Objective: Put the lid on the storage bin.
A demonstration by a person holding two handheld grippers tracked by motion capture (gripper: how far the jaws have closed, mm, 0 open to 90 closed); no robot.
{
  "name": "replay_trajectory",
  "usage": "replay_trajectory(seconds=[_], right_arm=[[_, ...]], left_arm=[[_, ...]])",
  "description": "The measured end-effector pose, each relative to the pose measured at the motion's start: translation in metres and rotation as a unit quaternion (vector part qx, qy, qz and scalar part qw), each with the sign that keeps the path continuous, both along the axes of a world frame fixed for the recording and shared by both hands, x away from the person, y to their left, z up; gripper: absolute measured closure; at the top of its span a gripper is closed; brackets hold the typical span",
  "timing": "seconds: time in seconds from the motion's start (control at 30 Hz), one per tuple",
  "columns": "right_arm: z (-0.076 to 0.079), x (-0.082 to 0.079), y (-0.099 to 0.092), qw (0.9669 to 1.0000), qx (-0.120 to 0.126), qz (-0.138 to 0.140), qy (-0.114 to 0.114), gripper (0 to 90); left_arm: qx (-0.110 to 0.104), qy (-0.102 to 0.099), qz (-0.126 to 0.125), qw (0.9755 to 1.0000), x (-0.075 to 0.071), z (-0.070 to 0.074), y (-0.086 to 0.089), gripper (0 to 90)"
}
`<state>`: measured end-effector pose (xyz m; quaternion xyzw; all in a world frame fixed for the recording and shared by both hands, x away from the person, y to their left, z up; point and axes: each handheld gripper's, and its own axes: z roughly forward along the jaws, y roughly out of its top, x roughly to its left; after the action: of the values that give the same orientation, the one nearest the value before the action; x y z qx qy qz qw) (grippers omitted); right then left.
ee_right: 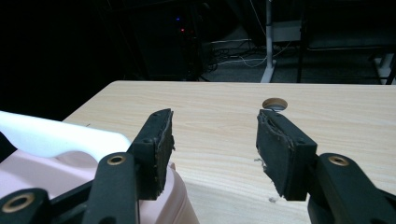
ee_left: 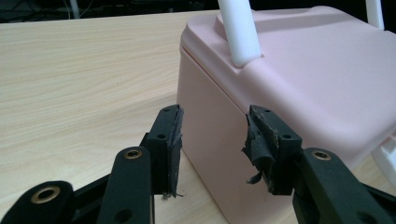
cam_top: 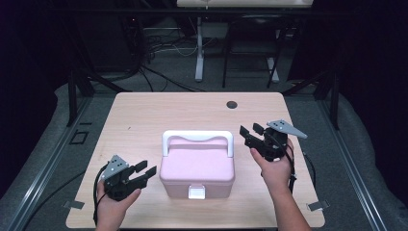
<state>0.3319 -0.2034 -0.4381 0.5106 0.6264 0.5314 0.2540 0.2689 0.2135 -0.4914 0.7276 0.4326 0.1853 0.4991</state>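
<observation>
the tabletop (cam_top: 144, 110) is pale wood with a round cable hole (cam_top: 232, 104) near its far edge. a pink box (cam_top: 197, 171) sits at the middle of the near half, close to the near edge, lid down, its white latch (cam_top: 196, 192) facing the person and its white handle (cam_top: 197, 137) lying back across the far side of the lid. the left gripper (cam_top: 146, 171) hangs just beside the box's left wall near the near-left corner, jaws spread with nothing between them; in the left gripper view its pads (ee_left: 173, 144) frame that pink corner without touching. the right gripper (cam_top: 251, 130) hovers off the box's far-right corner, jaws also spread and empty, pointing toward the handle's end. this looks like the approach step, before any grip. next, i'd judge, one gripper must steady the box while the other works the latch or handle.
</observation>
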Motion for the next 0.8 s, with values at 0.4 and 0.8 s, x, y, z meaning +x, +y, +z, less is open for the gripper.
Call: replay_trajectory(seconds=[0.4,0.8], right_arm=[[0.000,0.000,-0.002,1.0000,0.001,-0.001,0.001,45.7],[-0.001,0.001,-0.001,1.0000,-0.001,0.002,0.005,45.6]], left_arm=[[-0.012,-0.005,0.027,0.9995,0.017,-0.003,0.004,54.1],[-0.008,0.005,0.036,0.9993,0.019,-0.014,0.009,53.0]])
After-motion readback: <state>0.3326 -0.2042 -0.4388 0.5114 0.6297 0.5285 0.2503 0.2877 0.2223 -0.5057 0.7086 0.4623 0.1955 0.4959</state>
